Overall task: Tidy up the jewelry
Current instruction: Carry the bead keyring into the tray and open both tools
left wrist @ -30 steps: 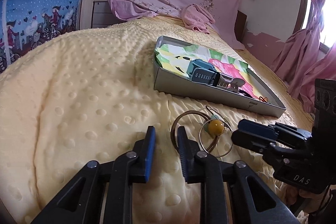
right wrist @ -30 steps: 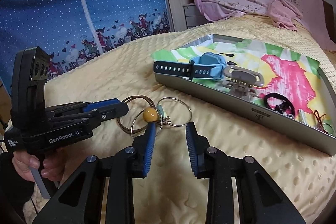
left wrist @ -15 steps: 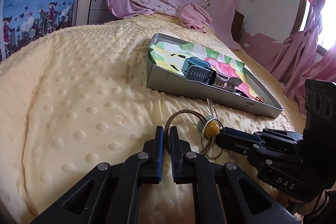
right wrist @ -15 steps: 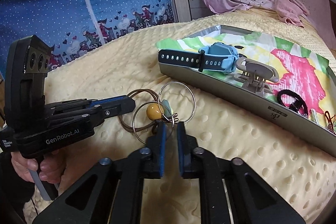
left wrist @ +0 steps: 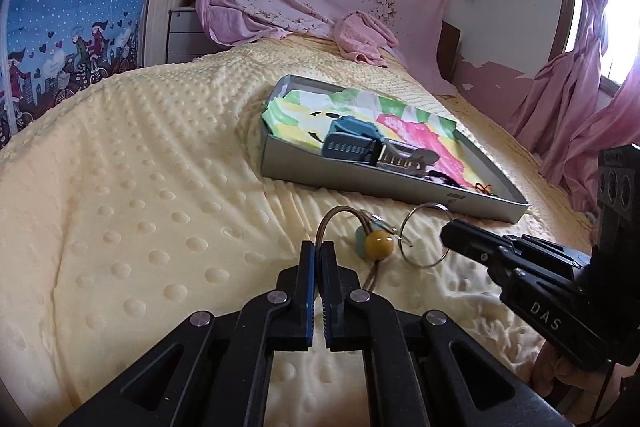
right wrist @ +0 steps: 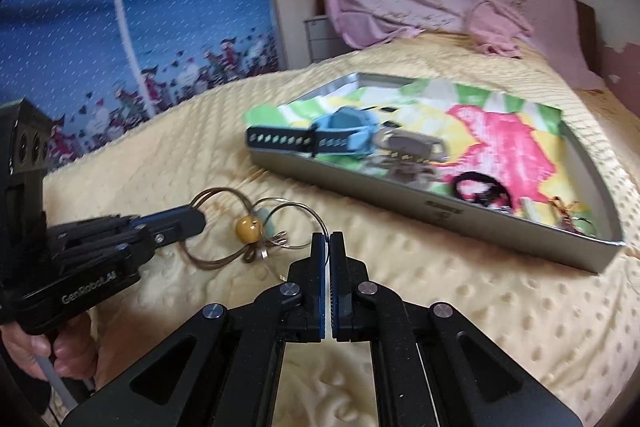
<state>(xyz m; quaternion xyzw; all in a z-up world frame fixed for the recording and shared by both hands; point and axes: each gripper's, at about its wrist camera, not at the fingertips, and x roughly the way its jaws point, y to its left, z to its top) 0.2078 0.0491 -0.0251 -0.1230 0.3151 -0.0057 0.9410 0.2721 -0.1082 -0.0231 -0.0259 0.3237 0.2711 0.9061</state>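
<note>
while both grippers are closed on the tangled jewelry piece, the step in hand looks like the pick-up of this piece from the yellow blanket (left wrist: 132, 187), so that it can go to the grey tray (left wrist: 304, 171) with the other things. the left gripper (left wrist: 319, 247) has just been closing and its jaws are now together on the brown cord loop (left wrist: 332, 217), which comes out from between the tips. the right gripper (right wrist: 328, 239) has also just been closing, and its jaws pinch the thin wire of the metal ring (right wrist: 296, 223) at the near edge of the ring. the piece lies on the blanket just in front of the tray, not inside it; the yellow bead (right wrist: 248, 225) with a pale green bead beside it sits between the two grippers.

the next move, i think, calls for lifting both hands together and keeping them at the same distance, because cord and ring are joined and a pull apart could strain the knot. then the piece must pass over the near wall of the tray.

some things are hard to tell. the right wrist view is blurred, so the small items in the far corner of the tray are not clear. how the cord, the rings and the beads are joined i cannot make out, and how firm each grip is on such thin parts is not visible
</note>
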